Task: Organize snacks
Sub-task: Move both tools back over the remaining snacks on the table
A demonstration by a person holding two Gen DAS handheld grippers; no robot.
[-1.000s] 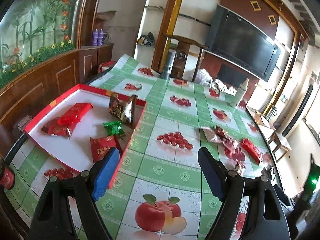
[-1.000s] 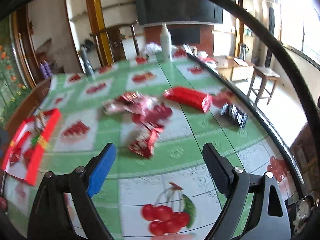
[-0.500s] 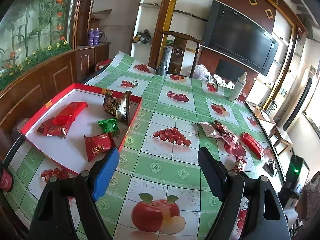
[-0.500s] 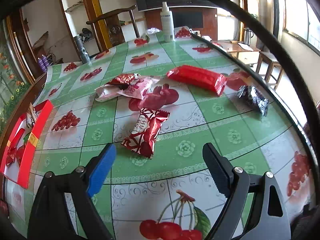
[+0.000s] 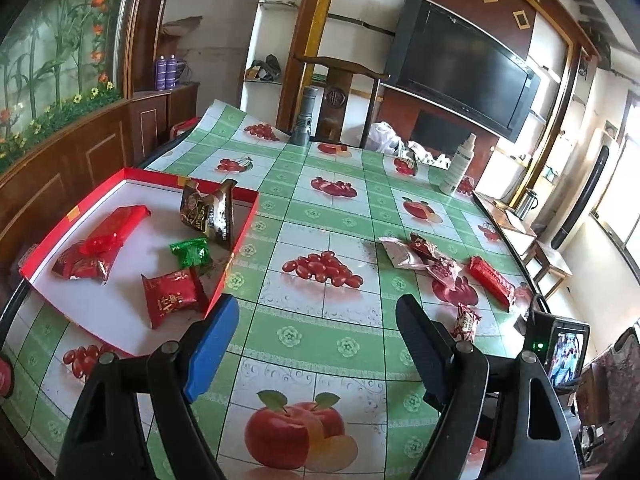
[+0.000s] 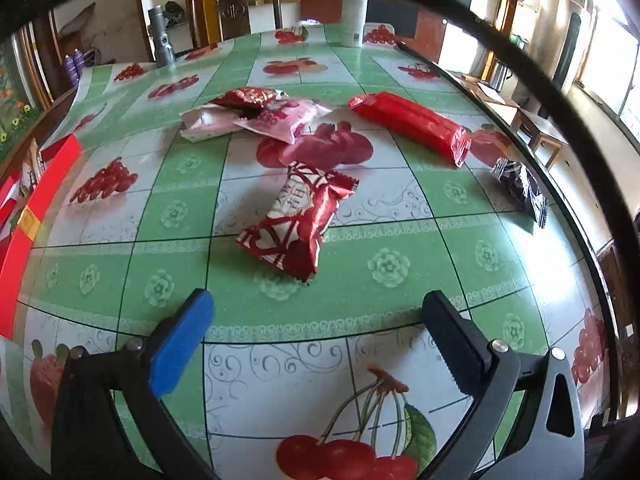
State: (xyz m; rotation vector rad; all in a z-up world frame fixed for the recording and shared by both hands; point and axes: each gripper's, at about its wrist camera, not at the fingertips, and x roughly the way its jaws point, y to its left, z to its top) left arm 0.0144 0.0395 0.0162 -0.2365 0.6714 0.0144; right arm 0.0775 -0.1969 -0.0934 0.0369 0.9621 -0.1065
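A red-rimmed white tray (image 5: pixel 242 236) lies at the table's left and holds several snack packets, among them a dark pouch (image 5: pixel 208 214), a green packet (image 5: pixel 191 252) and a red packet (image 5: pixel 172 298). My left gripper (image 5: pixel 316 322) is open and empty, above the table right of the tray. My right gripper (image 6: pixel 316 312) is open and empty, just short of a red-and-white candy packet (image 6: pixel 298 220). Beyond it lie pink packets (image 6: pixel 280 116), a long red packet (image 6: pixel 408 122) and a dark packet (image 6: pixel 520 188). The tray's red edge (image 6: pixel 24 216) shows at the left.
A green fruit-print cloth (image 5: pixel 328 336) covers the table. A white spray bottle (image 5: pixel 458 166), a grey flashlight (image 5: pixel 305 116) and a wooden chair (image 5: pixel 340 92) are at the far end. The table's right edge (image 6: pixel 576 224) curves close to the dark packet.
My right gripper has moved forward and down toward the red-and-white candy packet, which now looks larger and centred. My left gripper has shifted slightly back from the tray. Both stay open.
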